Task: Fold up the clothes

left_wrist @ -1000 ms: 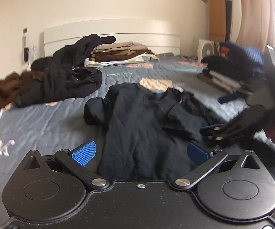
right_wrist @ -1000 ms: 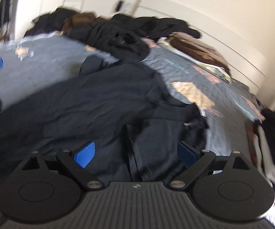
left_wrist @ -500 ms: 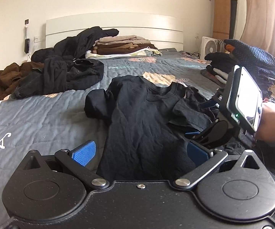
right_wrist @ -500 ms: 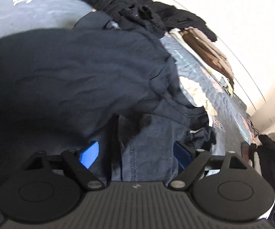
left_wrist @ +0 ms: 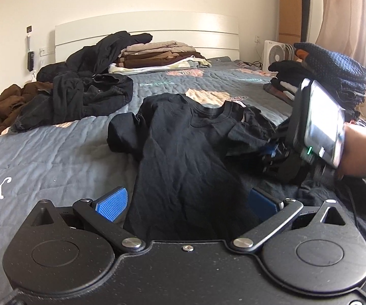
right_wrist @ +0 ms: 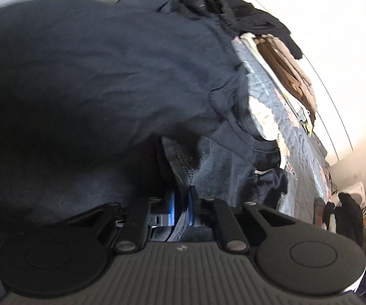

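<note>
shirt: black T-shirt (left_wrist: 183, 152) lay front-up mid-bed on the grey quilt (left_wrist: 56, 152), collar at the far end, creased; left sleeve bunched, right sleeve rumpled
left gripper (left_wrist: 186, 200): fingers spread wide, straddling the near hem, blue pads (left_wrist: 111, 203) holding nothing
right gripper (right_wrist: 181, 208): fingers pressed together, pinching the stitched edge of the right sleeve (right_wrist: 223, 167)
hand (left_wrist: 358, 152): gripped the right tool at the shirt's right side
</note>
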`<state>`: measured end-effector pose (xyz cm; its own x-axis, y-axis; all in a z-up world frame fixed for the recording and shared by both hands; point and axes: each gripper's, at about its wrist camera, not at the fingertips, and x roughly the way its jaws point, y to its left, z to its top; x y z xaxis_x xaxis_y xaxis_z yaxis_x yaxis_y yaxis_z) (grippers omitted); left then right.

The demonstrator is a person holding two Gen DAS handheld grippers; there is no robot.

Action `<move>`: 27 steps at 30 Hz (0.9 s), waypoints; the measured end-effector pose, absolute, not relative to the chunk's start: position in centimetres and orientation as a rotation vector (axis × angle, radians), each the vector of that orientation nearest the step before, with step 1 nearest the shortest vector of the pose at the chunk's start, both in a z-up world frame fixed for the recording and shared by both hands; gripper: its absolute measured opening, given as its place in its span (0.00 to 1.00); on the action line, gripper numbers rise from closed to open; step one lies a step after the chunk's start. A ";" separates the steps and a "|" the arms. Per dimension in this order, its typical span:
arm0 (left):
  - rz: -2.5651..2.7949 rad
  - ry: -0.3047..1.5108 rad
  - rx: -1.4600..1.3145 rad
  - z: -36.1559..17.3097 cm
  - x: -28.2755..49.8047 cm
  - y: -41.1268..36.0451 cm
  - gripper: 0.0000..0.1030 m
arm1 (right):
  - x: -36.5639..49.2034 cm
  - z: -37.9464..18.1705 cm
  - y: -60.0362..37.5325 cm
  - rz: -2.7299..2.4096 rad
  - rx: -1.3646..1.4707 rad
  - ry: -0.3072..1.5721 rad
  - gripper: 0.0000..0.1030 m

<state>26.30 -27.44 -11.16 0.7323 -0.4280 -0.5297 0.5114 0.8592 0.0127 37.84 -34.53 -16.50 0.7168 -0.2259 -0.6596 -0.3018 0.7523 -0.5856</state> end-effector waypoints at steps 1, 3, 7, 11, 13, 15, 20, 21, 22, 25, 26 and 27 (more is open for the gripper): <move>-0.518 0.543 0.162 -11.2 26.3 -27.4 1.00 | 37.8 -15.5 -35.2 0.035 -0.685 0.774 0.08; -0.515 0.546 0.160 -11.2 26.4 -27.3 1.00 | 37.6 -13.5 -36.8 0.010 -0.574 0.746 0.08; -0.511 0.546 0.159 -11.3 26.4 -27.3 1.00 | 37.3 -9.1 -41.8 -0.069 -0.352 0.695 0.08; -0.508 0.550 0.158 -11.4 26.5 -27.3 1.00 | 35.7 -5.6 -47.0 -0.175 -0.293 0.652 0.07; -0.509 0.551 0.161 -11.5 26.5 -27.3 1.00 | 34.9 -3.9 -49.5 -0.229 -0.272 0.630 0.06; -0.511 0.550 0.163 -11.5 26.5 -27.3 1.00 | 34.1 -2.5 -52.1 -0.282 -0.255 0.613 0.06; -0.518 0.548 0.176 -11.8 26.2 -27.6 1.00 | 32.3 -1.8 -58.0 -0.399 -0.206 0.624 0.06; -0.520 0.549 0.179 -11.8 26.2 -27.6 1.00 | 32.1 -2.0 -59.1 -0.417 -0.189 0.631 0.06; -0.520 0.550 0.183 -11.9 26.2 -27.7 1.00 | 31.9 -2.4 -60.1 -0.435 -0.175 0.639 0.06; -0.522 0.553 0.193 -12.1 26.3 -27.8 1.00 | 32.0 -5.1 -62.3 -0.482 -0.118 0.692 0.06; -0.523 0.553 0.196 -12.2 26.3 -27.8 1.00 | 32.1 -6.0 -62.9 -0.496 -0.101 0.713 0.07; -0.524 0.554 0.199 -12.3 26.3 -27.8 1.00 | 32.3 -7.1 -63.3 -0.516 -0.093 0.736 0.10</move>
